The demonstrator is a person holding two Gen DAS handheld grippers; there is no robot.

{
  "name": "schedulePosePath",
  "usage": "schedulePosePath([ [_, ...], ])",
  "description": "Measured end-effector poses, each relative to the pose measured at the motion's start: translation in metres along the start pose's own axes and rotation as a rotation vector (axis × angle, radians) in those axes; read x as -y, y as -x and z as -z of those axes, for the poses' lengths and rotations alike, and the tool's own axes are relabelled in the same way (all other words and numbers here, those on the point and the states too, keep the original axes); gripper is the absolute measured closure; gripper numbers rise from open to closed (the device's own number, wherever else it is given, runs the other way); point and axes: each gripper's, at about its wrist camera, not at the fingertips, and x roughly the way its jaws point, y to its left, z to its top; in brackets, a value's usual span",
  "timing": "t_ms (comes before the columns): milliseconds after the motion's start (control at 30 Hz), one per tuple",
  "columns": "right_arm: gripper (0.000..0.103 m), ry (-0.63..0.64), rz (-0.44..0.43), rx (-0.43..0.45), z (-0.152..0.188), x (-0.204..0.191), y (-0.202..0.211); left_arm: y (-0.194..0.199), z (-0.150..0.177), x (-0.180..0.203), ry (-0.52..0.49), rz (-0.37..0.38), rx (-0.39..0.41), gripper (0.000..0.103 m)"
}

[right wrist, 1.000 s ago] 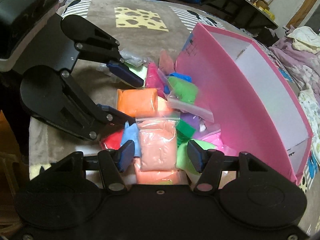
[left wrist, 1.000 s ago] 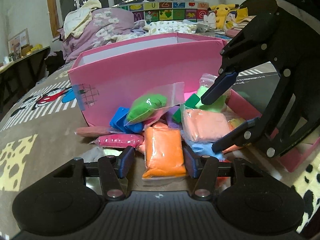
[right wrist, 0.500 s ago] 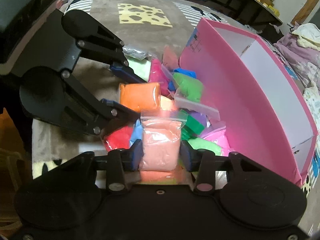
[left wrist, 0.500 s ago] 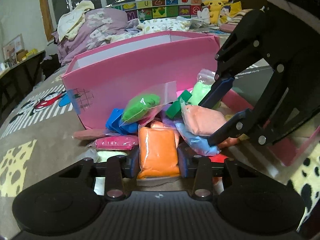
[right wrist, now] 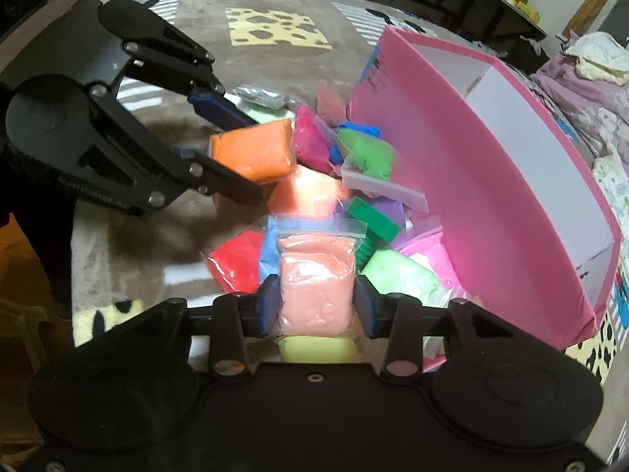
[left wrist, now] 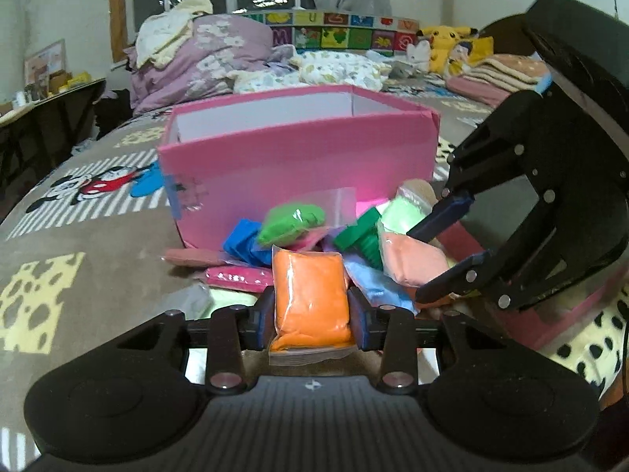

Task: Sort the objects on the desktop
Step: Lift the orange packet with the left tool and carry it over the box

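Note:
A heap of small bags of coloured clay lies on a patterned mat in front of an open pink box (left wrist: 298, 157) (right wrist: 491, 181). My left gripper (left wrist: 312, 314) is shut on an orange bag (left wrist: 310, 295), which it holds upright just off the heap. The right wrist view shows the same left gripper (right wrist: 251, 153) clamped on the orange bag (right wrist: 251, 153). My right gripper (right wrist: 314, 306) is shut on a peach bag (right wrist: 314, 283), low over the heap. In the left wrist view the right gripper (left wrist: 436, 251) pinches that peach bag (left wrist: 409, 259).
Other bags in the heap include a bright green one (left wrist: 293, 222), a red one (right wrist: 236, 259), a pale green one (right wrist: 401, 275) and a magenta one (right wrist: 310, 141). Behind the box lie purple bedding (left wrist: 204, 59) and a yellow plush toy (left wrist: 444, 47). A low dark table (left wrist: 47, 114) stands at the left.
Both grippers went from open to shut, the left on the orange bag and the right on the peach bag. The left gripper has risen a little with its bag.

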Motion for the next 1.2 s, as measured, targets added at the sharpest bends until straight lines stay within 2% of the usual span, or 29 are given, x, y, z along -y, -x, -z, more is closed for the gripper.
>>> schedulePosePath([
  [400,0.063,0.002,0.038,0.101,-0.006,0.006,0.032,0.020,-0.023,-0.011,0.052,-0.043,0.028,0.066],
  [767,0.063,0.076,0.054,0.100,-0.006,-0.002,0.041,0.031,-0.066,-0.020,0.053,-0.058,0.080,0.066],
  [1200,0.063,0.023,0.076,0.073,-0.001,0.007,0.045,0.014,-0.120,-0.039,0.076,-0.070,0.113,0.066],
])
